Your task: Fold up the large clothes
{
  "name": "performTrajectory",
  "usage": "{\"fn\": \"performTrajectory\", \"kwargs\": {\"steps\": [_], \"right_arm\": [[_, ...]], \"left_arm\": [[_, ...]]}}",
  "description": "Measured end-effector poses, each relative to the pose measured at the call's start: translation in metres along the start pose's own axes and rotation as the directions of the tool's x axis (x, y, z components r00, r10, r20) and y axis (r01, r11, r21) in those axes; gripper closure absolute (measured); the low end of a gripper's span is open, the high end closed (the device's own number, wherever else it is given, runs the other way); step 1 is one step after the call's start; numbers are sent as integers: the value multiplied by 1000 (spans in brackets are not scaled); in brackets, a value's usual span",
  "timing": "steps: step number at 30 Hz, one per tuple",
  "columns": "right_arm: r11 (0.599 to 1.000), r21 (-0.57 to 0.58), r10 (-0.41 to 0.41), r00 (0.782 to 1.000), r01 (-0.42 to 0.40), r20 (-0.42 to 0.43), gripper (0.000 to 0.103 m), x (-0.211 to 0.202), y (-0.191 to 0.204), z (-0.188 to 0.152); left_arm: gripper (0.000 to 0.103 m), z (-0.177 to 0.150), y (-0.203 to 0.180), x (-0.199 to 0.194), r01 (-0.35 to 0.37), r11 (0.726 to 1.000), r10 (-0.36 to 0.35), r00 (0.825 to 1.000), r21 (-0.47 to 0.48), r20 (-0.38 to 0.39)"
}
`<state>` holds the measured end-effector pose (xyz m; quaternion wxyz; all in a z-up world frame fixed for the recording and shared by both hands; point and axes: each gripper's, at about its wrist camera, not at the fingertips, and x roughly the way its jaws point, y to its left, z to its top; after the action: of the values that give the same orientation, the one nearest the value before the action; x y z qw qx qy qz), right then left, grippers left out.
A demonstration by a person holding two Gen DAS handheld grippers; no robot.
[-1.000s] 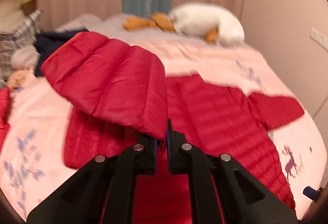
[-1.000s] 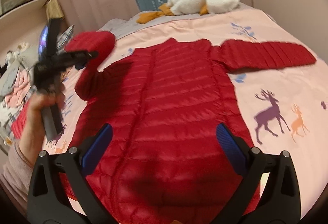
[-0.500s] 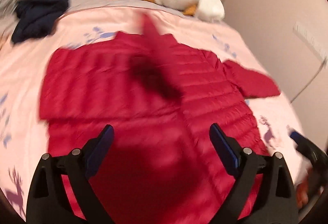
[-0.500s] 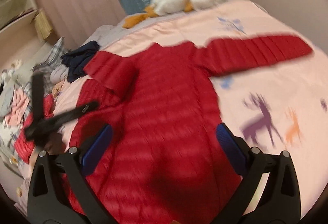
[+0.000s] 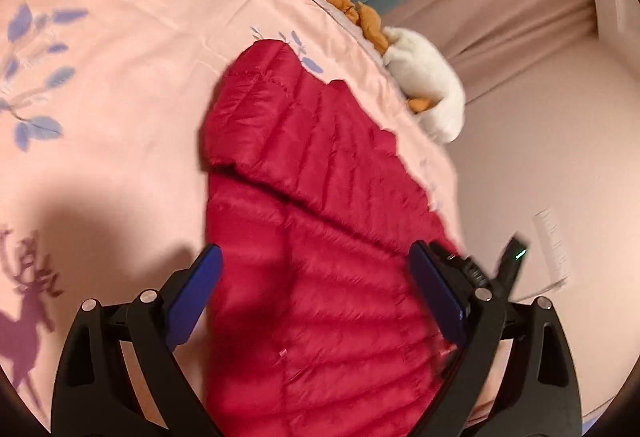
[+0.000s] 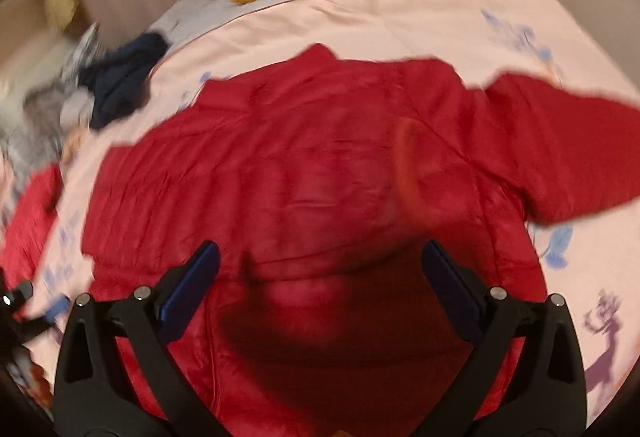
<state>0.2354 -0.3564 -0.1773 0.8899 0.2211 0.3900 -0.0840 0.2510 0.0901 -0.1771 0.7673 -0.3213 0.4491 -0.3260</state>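
Both tools hover over the red jacket [image 6: 320, 177] spread on the bed [image 5: 120, 77]. Left tool [image 5: 316, 285] and right tool [image 6: 320, 277] gape wide, holding nothing; one sleeve [image 6: 568, 149] reaches toward 3 o'clock.

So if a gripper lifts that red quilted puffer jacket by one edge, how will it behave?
The red quilted puffer jacket probably drapes floppily, since its folded sleeve lies limp. Puffy quilting suggests it is light for its size. The sheeny shell may be slippery.

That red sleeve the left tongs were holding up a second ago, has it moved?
Yes. The sleeve now lies folded across the red jacket, down on the pink bedspread; the left tongs are open.
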Motion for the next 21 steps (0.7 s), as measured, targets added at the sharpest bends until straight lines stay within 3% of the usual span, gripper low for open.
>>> {"fn": "performTrajectory", "kwargs": {"steps": [3, 5, 7, 8, 9, 11, 15, 19, 21], "right_arm": [[994, 104, 29, 999, -32, 32, 2, 5, -22, 10], [993, 116, 13, 1000, -16, 20, 10, 16, -22, 18], [996, 75, -39, 999, 40, -14, 57, 35, -14, 27], [998, 46, -44, 999, 45, -14, 67, 39, -10, 28], [999, 6, -47, 999, 47, -7, 85, 40, -4, 30], [996, -48, -76, 997, 77, 30, 90, 35, 4, 33], [999, -18, -44, 993, 46, 105, 91, 13, -3, 48], [974, -131, -185, 982, 186, 21, 86, 40, -7, 46], [973, -129, -197, 980, 193, -14, 81, 46, -15, 47]], "left_arm": [[9, 15, 5, 19, 66, 995, -67, 998, -74, -11], [9, 22, 6, 31, 87, 990, -90, 996, -110, -15], [9, 29, 8, 42, 89, 986, -93, 995, -138, -21], [9, 31, 9, 47, 62, 987, -65, 998, -145, -14], [9, 34, 9, 51, 49, 987, -51, 999, -150, -7], [9, 42, 11, 58, 23, 988, -20, 1000, -156, 18], [9, 55, 16, 67, 18, 980, -2, 997, -199, 81], [9, 54, 21, 77, -35, 979, 49, 997, -203, 62], [9, 53, 18, 77, -99, 981, 102, 995, -166, 13]]}}
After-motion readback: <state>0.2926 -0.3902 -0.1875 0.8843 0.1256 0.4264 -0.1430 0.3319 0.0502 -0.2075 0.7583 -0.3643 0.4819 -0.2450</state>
